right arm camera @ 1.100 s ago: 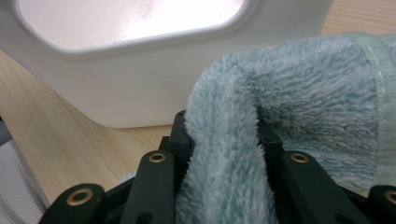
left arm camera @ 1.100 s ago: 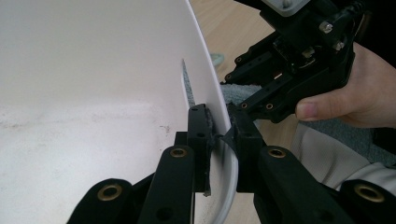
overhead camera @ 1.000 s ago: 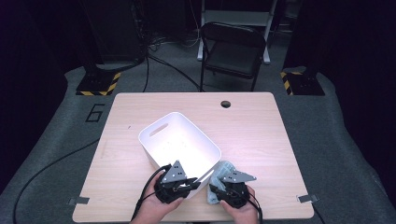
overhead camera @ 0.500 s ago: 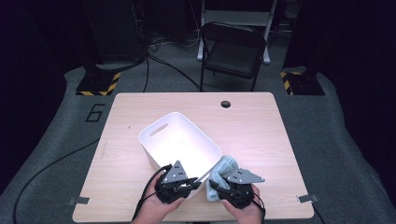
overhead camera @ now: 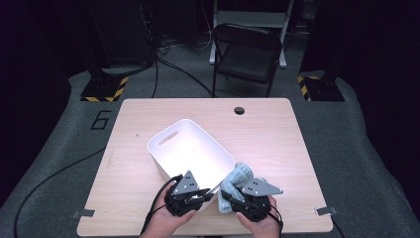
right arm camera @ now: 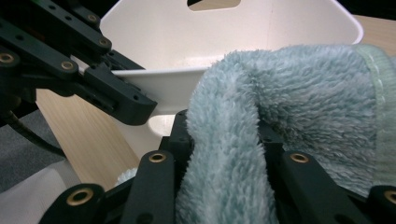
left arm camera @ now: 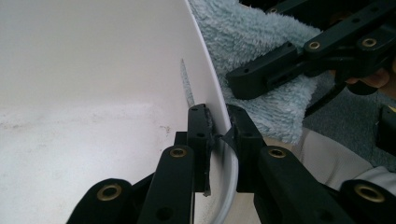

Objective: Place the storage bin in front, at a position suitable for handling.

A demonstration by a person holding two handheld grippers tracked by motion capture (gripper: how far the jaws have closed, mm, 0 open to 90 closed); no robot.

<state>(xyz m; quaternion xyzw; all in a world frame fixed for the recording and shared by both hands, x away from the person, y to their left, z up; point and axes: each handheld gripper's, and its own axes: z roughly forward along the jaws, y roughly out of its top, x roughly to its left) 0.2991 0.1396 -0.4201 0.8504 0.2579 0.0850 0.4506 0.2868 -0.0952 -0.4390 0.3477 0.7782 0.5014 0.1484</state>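
Our towel (overhead camera: 236, 177) lies bunched just beside the tub's (overhead camera: 174, 136) near right corner, its long axis running away from us. Right tongs (right arm camera: 224, 135) clamp its fold; left tongs (left arm camera: 218, 128) pinch the tub's near rim on the worktop (overhead camera: 277, 129).

Wood desk (overhead camera: 277, 134) with round hole (overhead camera: 239, 110) near far edge. Grey carpet floor (overhead camera: 356, 148), white "6" (overhead camera: 101, 120) on it. Black folding chair (overhead camera: 245, 54) behind desk. Two yellow-black striped blocks (overhead camera: 104, 89) on floor. Cables (overhead camera: 173, 64) behind. Room dark.
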